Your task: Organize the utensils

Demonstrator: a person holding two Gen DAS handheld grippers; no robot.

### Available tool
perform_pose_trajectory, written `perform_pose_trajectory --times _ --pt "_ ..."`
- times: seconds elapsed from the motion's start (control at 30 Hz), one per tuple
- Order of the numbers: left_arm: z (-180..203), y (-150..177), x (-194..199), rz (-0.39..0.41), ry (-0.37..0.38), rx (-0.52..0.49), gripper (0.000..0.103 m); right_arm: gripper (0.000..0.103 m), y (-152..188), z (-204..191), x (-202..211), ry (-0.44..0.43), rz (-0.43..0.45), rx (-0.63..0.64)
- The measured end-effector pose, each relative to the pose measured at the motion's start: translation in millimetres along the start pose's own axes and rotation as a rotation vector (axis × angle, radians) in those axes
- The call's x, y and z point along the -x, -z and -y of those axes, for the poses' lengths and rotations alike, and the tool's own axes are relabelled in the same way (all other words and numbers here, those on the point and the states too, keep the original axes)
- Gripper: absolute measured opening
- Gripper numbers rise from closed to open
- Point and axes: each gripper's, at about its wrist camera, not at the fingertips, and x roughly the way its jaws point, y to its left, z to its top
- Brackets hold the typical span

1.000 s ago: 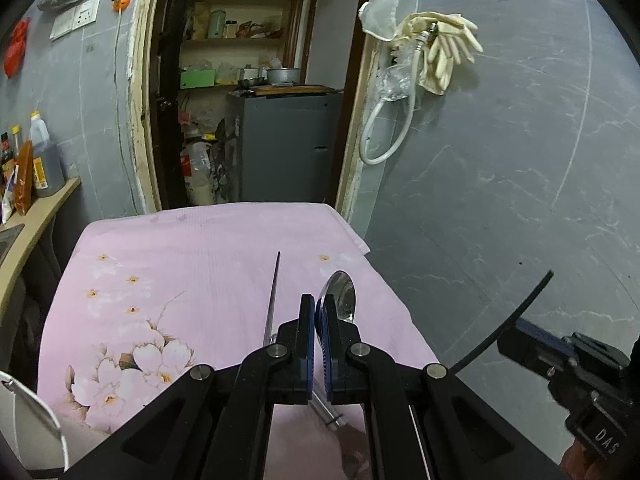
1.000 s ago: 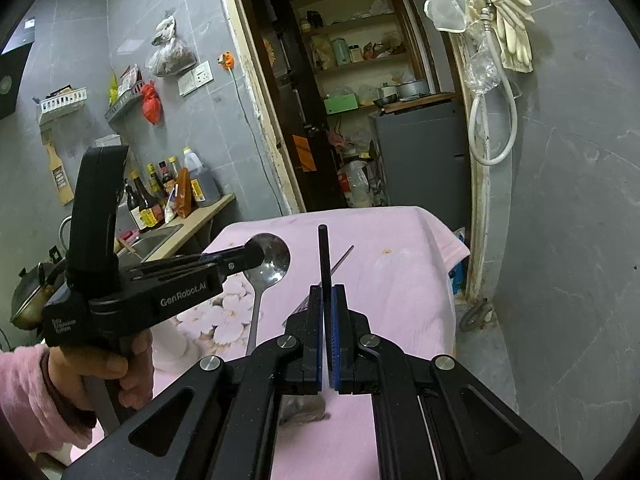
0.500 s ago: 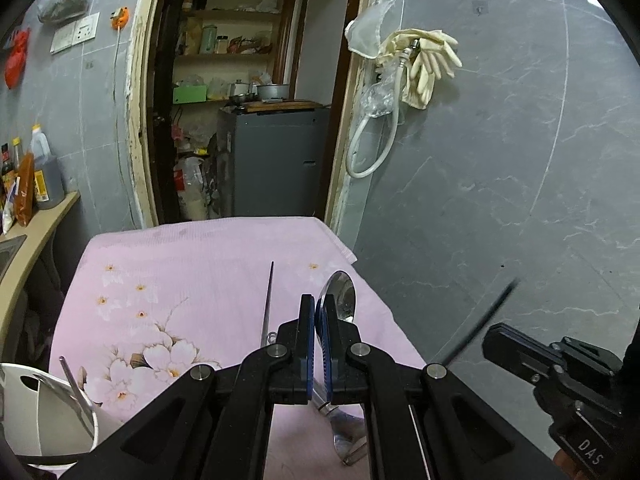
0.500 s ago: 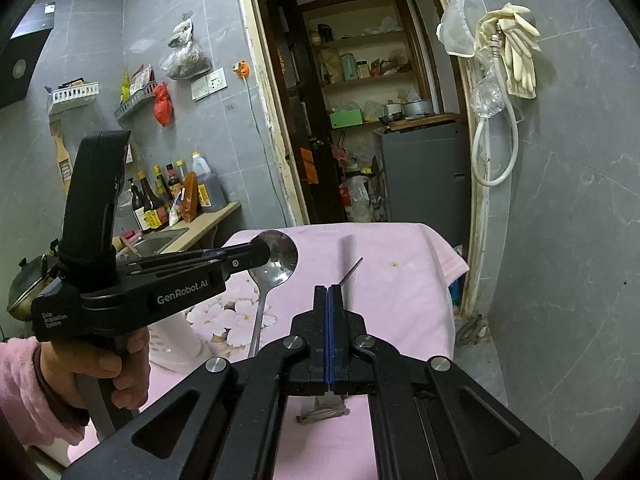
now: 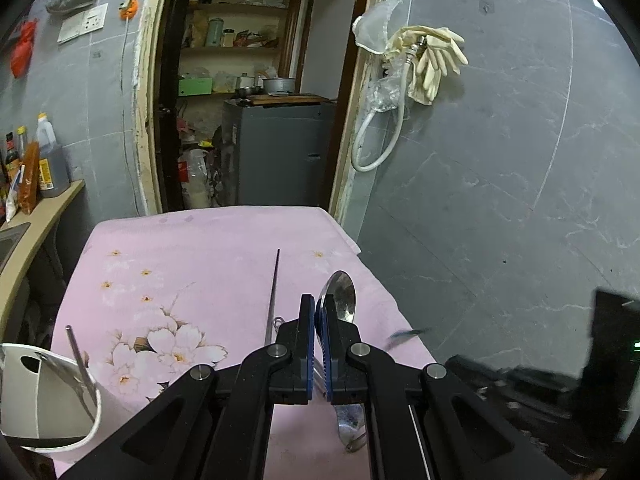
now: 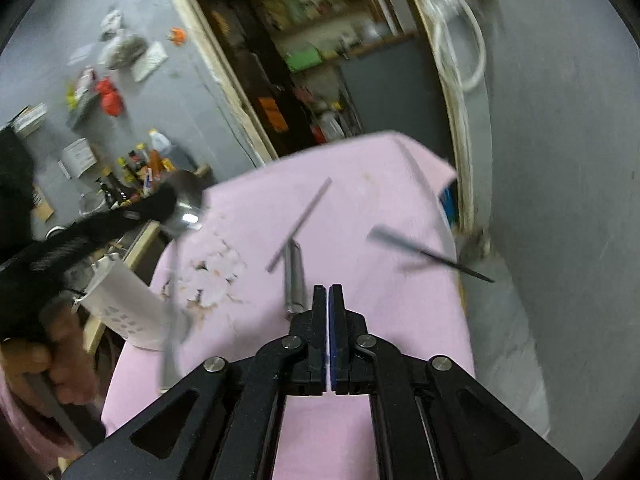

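My left gripper point(image 5: 319, 306) is shut on a steel spoon point(image 5: 342, 294), bowl forward, held above the pink cloth point(image 5: 192, 264). The spoon bowl also shows at the left of the right wrist view point(image 6: 188, 204). My right gripper point(image 6: 328, 296) is shut with nothing between its pads. A dark chopstick point(image 6: 432, 256) is blurred in the air near the table's right edge. Another chopstick point(image 5: 274, 292) lies on the cloth, seen also in the right wrist view point(image 6: 300, 224). A white perforated utensil holder point(image 5: 44, 396) stands at the left with a metal utensil point(image 5: 80, 364) in it.
The table's right edge drops to a grey floor point(image 5: 500, 240). A doorway with a grey cabinet point(image 5: 280, 152) lies beyond the table. A counter with bottles point(image 5: 36, 168) runs along the left. The right wrist view is motion-blurred.
The dark chopstick has left my right gripper and flies off to the right. The right gripper has swung and tilted. The left gripper has drawn back, bringing the holder into view.
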Motion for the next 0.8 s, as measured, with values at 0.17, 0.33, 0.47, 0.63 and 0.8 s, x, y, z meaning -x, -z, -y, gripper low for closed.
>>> perform_pose_trajectory --times 0.17,0.33,0.47,0.63,0.8 --pt "-2.1 4.4 -1.8 -0.010 -0.015 0.003 0.004 0.035 -2.0 23.2 -27.9 0.016 -0.028 -0.061" --pt "-5.1 6.4 -5.2 -0.005 -0.040 0.032 0.004 0.035 -15.4 24.5 -45.9 0.005 -0.040 -0.003" --pt "-8.3 5.2 -9.8 0.002 -0.068 0.061 0.004 0.035 -37.0 20.0 -67.7 -0.046 -0.071 0.016" --pt "-10.8 0.4 -14.1 0.009 -0.140 0.087 0.004 0.035 -64.6 3.4 -109.1 -0.108 -0.128 0.066" --pt "-18.5 -5.5 -20.2 0.009 -0.203 0.133 0.004 0.035 -83.3 -15.6 -147.8 -0.136 -0.192 0.095"
